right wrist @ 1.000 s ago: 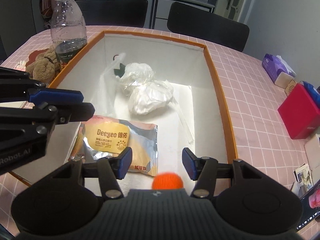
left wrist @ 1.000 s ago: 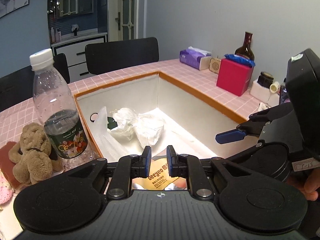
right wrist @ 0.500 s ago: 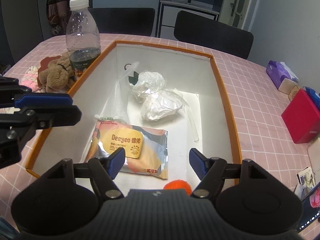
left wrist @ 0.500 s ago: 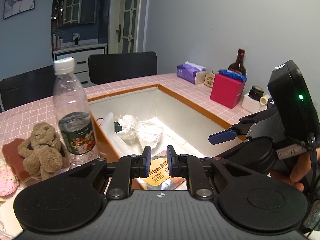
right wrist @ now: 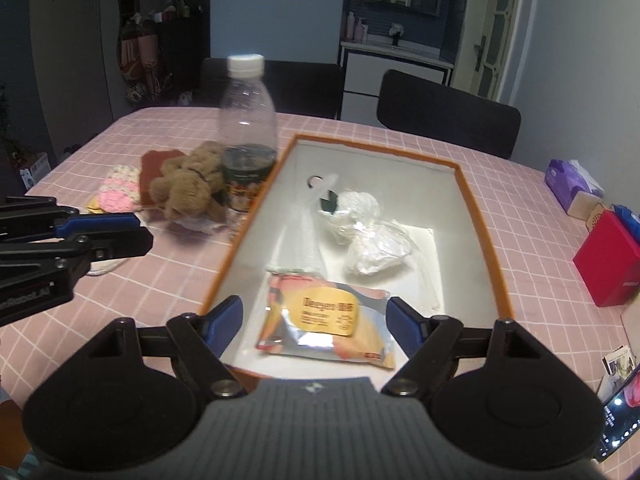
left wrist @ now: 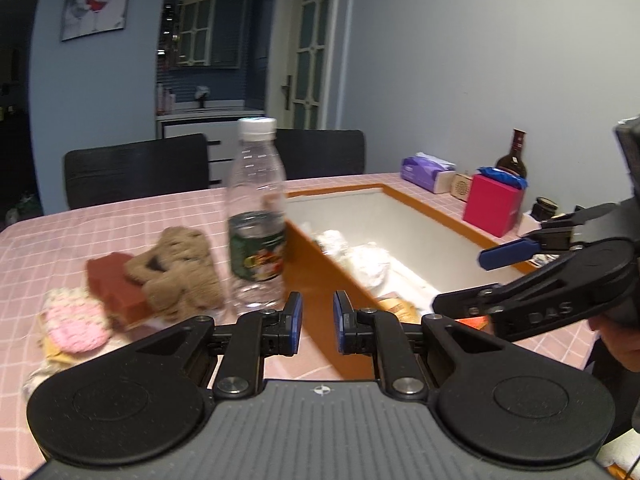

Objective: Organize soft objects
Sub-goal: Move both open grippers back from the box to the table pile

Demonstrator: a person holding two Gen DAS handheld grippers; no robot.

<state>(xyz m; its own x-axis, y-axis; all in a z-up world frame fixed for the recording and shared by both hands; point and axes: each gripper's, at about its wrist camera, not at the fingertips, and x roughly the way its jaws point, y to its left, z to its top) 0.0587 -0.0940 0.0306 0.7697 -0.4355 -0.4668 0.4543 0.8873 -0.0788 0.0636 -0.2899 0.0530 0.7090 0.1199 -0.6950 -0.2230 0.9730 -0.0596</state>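
An orange-rimmed white box holds a yellow snack packet, crumpled white plastic bags and a clear bag. A brown plush dog, a red-brown block and a pink crocheted piece lie left of the box by a plastic bottle. My left gripper is narrowly open and empty, above the box's near left corner. My right gripper is wide open and empty over the box's near end.
On the pink checked table stand a red box, a purple tissue pack, a dark glass bottle and small jars. Black chairs stand behind. A phone lies at the right edge.
Both grippers have pulled back and risen from the box. The left one has swung left toward the bottle and plush dog. The right jaws have opened wider.
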